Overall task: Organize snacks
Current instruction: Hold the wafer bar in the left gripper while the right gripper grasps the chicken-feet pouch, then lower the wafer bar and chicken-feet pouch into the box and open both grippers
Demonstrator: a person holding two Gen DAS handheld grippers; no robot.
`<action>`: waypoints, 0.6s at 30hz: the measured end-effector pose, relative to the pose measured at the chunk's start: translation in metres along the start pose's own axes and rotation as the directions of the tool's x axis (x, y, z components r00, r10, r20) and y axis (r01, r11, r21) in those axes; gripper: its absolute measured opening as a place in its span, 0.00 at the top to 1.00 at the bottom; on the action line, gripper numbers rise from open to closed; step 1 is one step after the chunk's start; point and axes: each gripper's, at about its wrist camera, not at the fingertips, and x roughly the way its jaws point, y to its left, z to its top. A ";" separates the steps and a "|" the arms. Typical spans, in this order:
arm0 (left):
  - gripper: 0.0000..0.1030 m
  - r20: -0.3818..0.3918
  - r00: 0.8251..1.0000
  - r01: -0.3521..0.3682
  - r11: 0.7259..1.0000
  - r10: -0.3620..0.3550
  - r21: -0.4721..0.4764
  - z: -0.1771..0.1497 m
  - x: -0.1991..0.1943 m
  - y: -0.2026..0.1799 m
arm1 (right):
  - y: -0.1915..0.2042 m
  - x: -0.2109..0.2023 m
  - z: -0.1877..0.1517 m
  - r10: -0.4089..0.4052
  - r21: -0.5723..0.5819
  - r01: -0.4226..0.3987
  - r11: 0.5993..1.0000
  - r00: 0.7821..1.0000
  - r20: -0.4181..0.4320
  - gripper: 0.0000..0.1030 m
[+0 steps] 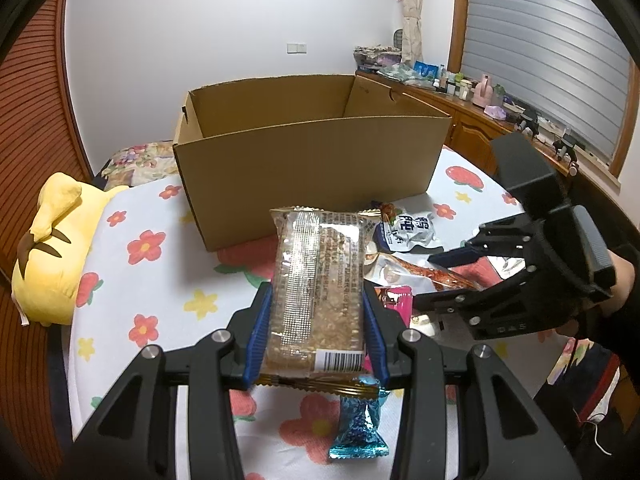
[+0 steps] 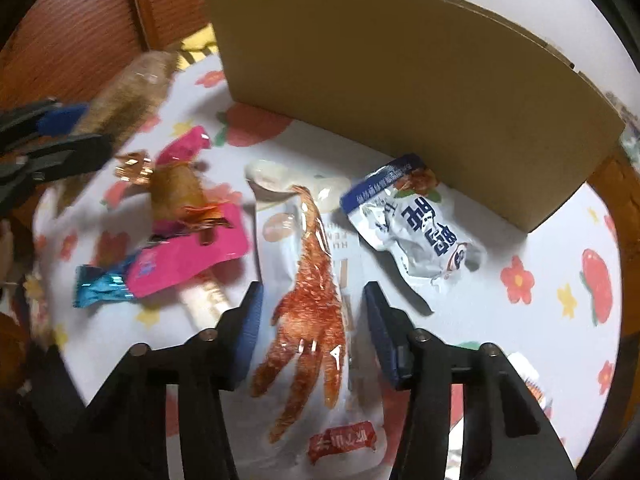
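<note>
My left gripper (image 1: pixel 318 320) is shut on a clear-wrapped grain bar (image 1: pixel 318 280), held above the flowered table in front of an open cardboard box (image 1: pixel 308 148). In the right wrist view the bar (image 2: pixel 128 92) and left gripper (image 2: pixel 72 132) show blurred at the left. My right gripper (image 2: pixel 312 320) is open, its fingers on either side of a white chicken-foot snack pack (image 2: pixel 312 304) lying on the table. It also shows in the left wrist view (image 1: pixel 428 280), hovering over the snack pile.
Loose snacks lie on the table: a white and blue pouch (image 2: pixel 416 224), pink packs (image 2: pixel 188 252), a blue foil candy (image 2: pixel 100 286), a gold-wrapped piece (image 2: pixel 176 192). A yellow plush toy (image 1: pixel 52 252) sits at the left. The box wall (image 2: pixel 400 80) stands close behind the snacks.
</note>
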 end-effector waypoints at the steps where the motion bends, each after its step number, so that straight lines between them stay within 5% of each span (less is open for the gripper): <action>1: 0.61 0.000 1.000 0.000 1.000 0.000 0.000 0.000 0.000 0.000 | 0.001 -0.002 -0.001 0.003 0.001 -0.003 1.000 1.000 0.003 0.58; 18: 0.61 0.014 1.000 0.001 1.000 -0.001 0.000 0.005 -0.006 0.000 | 0.013 -0.035 -0.011 -0.013 -0.031 0.015 0.999 0.998 0.062 0.61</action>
